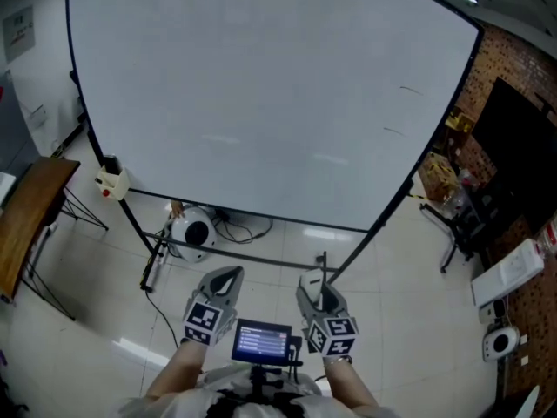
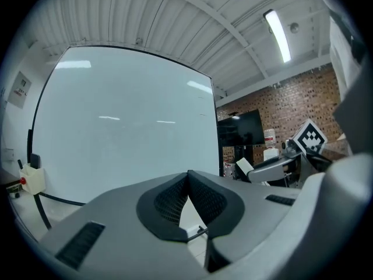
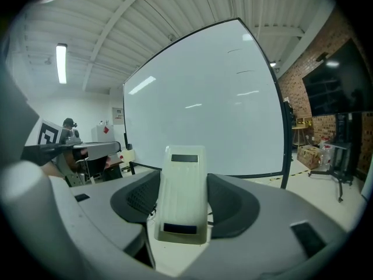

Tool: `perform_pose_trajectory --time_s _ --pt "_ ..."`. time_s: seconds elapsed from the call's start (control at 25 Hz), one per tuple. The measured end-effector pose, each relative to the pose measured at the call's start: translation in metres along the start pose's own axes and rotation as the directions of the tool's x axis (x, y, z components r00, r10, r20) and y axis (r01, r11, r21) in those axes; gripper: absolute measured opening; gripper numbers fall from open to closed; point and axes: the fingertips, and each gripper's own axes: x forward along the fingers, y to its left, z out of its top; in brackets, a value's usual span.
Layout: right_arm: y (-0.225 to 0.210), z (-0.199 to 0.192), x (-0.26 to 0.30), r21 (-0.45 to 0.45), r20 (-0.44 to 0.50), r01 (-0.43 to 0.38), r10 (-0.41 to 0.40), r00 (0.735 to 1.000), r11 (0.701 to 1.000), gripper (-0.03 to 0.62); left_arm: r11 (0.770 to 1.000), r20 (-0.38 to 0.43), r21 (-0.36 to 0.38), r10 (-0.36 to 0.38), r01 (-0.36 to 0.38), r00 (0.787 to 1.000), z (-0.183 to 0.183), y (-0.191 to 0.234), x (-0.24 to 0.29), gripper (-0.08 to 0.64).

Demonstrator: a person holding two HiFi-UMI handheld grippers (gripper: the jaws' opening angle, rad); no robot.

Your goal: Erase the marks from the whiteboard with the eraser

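You held the white eraser (image 3: 184, 194) clamped in your right gripper (image 1: 313, 291), your left gripper (image 1: 223, 281) closed on nothing, both well short of the whiteboard (image 1: 261, 103), and the step needed its face pressed flat on what looked like faint marks (image 1: 407, 89) near the board's right edge.

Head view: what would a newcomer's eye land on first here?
The huge whiteboard fills the frame, almost clean, with two short dark marks near its right edge. Below, the right gripper is clamped on the white eraser, while the left gripper is shut and empty.
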Motion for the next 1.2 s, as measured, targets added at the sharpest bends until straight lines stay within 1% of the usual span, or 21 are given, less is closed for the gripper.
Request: perform_pose_trajectory --time_s 0.2,0.4,0.52,0.88,1.04,1.2 --pt "0.016 0.008 0.003 0.028 0.023 0.004 -0.005 1.000 1.000 0.262 1.000 -0.012 -0.002 0.003 -0.003 1.000 0.000 0.021 -0.012 -0.006" --pt "0.043 0.017 0.009 0.012 0.038 -0.019 0.019 0.999 1.000 0.262 1.000 -0.031 0.004 0.024 -0.024 0.999 -0.004 0.040 -0.021 -0.006" --pt "0.054 0.024 0.008 -0.011 0.052 -0.019 0.020 0.998 1.000 0.262 1.000 -0.025 0.001 0.017 -0.017 1.000 -0.002 0.042 -0.023 -0.006" --pt "0.055 0.028 0.007 -0.037 0.054 0.011 -0.009 0.999 0.999 0.261 1.000 -0.002 -0.014 -0.017 0.017 1.000 0.001 0.043 -0.024 -0.006" --pt "0.053 0.027 0.008 -0.048 0.048 0.028 -0.026 0.999 0.998 0.259 1.000 0.006 -0.012 -0.018 0.018 1.000 0.006 0.045 -0.023 -0.006" --pt "0.052 0.033 0.010 -0.044 0.064 0.030 -0.027 0.998 0.999 0.259 1.000 0.012 -0.012 -0.019 0.019 1.000 0.008 0.046 -0.021 -0.006"
